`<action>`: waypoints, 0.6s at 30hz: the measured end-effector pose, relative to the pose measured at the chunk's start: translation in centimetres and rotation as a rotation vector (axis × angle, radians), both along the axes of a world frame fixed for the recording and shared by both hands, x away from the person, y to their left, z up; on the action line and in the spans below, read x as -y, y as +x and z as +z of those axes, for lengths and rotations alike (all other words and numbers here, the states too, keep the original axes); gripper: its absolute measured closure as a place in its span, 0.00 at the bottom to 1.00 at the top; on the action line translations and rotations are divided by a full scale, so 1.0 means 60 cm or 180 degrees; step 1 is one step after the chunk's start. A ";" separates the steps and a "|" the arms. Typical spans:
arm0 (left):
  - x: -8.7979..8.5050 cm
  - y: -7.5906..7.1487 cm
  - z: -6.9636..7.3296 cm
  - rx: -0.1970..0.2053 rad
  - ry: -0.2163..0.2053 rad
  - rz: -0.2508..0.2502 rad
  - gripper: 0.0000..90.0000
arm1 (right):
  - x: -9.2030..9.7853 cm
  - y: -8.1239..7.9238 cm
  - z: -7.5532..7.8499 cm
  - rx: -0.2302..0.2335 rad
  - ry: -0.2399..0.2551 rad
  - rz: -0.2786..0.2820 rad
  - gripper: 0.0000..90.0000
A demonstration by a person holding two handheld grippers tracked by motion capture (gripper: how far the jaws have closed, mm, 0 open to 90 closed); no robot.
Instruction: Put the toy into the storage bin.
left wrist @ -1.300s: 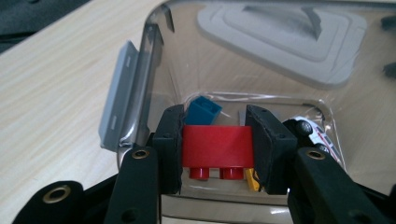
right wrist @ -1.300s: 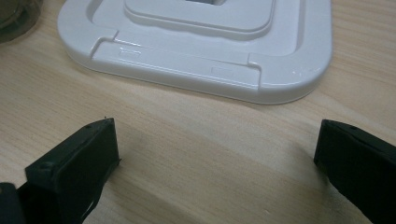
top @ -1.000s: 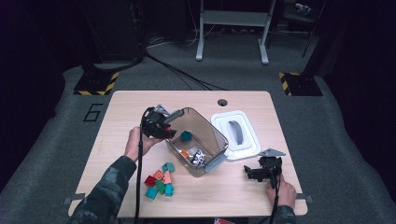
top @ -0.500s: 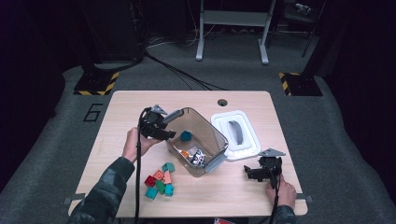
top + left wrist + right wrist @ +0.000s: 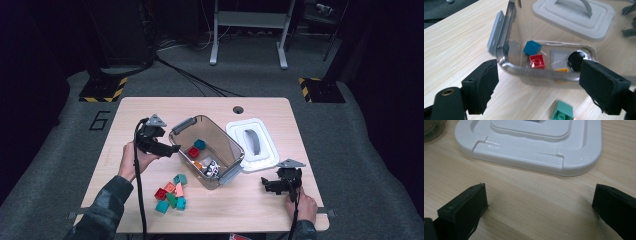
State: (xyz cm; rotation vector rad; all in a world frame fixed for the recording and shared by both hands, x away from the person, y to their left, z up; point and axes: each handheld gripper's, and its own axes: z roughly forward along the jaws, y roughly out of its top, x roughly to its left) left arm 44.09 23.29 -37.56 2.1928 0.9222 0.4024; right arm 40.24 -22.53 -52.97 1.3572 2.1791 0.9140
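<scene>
A clear plastic bin [image 5: 227, 145] with grey latches stands mid-table; its near rim [image 5: 509, 66] curves just beyond my left jaws. Inside lie a blue brick [image 5: 532, 47], a red brick [image 5: 537, 61], an orange piece [image 5: 561, 70] and a black round part [image 5: 576, 61]. My left gripper [image 5: 172, 149] hovers at the bin's left side, pointing at it. Its jaws have just been opening and now stand open [image 5: 539, 75] with nothing held between them. My right gripper [image 5: 267, 185] rests low near the front right edge, open [image 5: 539, 200] over bare wood.
The bin's white lid [image 5: 252, 145] with a grey handle lies on the table right of the bin, just ahead of my right jaws [image 5: 529, 145]. Several loose bricks [image 5: 172, 195] cluster in front of the bin; a green one [image 5: 562, 111] lies under my left gripper.
My left gripper has pulled back to the left, from over the bin's left rim to beside it, and its jaws have spread apart. The right gripper has stayed put.
</scene>
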 end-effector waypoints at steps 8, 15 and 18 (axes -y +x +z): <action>-0.040 -0.028 -0.036 -0.0099 0.0003 0.0093 0.13 | 0.000 0.001 0.000 -0.0004 0.0002 0.0003 0.00; -0.063 -0.062 -0.078 -0.0196 0.0024 0.0186 0.07 | -0.001 0.000 0.000 -0.0004 0.0003 0.0001 0.00; -0.073 -0.076 -0.100 -0.0270 0.0000 0.0212 0.06 | 0.000 0.001 0.000 -0.0003 0.0000 0.0005 0.00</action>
